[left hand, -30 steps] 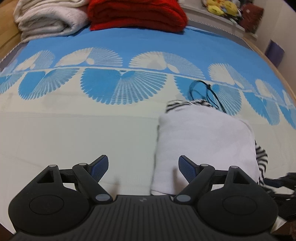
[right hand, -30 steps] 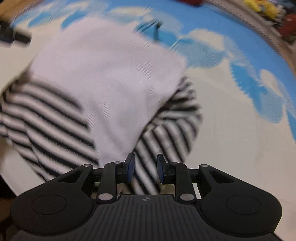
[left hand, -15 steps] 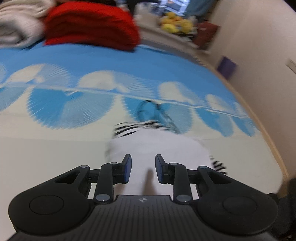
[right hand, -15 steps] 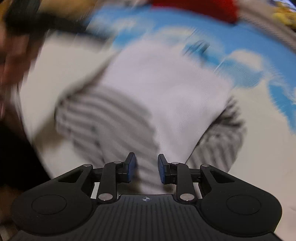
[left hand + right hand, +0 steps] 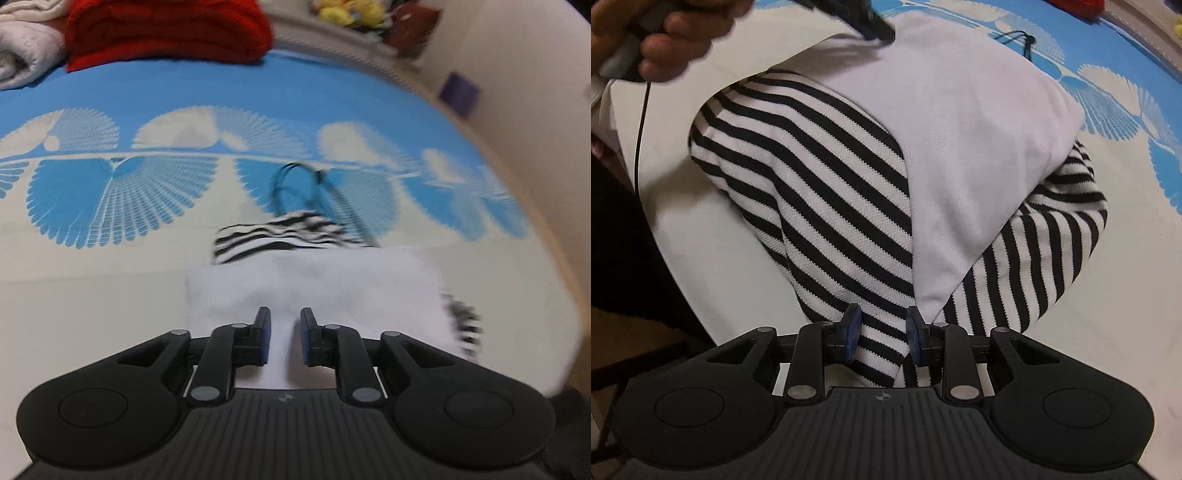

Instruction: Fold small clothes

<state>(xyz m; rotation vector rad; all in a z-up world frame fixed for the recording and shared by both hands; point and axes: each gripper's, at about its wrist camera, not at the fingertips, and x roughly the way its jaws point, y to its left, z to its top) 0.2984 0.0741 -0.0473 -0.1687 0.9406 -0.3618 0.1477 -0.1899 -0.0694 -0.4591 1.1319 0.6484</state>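
Observation:
A small top with a white body (image 5: 314,284) and black-and-white striped sleeves (image 5: 812,166) lies on the bed cover (image 5: 147,92). My left gripper (image 5: 285,332) hangs over the white part's near edge. Its jaws are closing and stand a narrow gap apart, with white cloth showing between the pads. In the right wrist view the left gripper (image 5: 875,31) sits at the white body's (image 5: 979,129) far edge, held by a hand (image 5: 665,33). My right gripper (image 5: 882,328) is shut on a fold of the striped cloth at the near end.
A folded red blanket (image 5: 166,29) and a pale one (image 5: 22,48) lie at the bed's far end. A black cord (image 5: 295,181) loops just beyond the top. Plush toys (image 5: 347,13) sit on a ledge, and a wall (image 5: 517,74) runs along the right.
The left gripper's jaws went from wide apart to a narrow gap, and it moved over the white cloth. The right gripper kept its hold on the striped cloth as its view swung.

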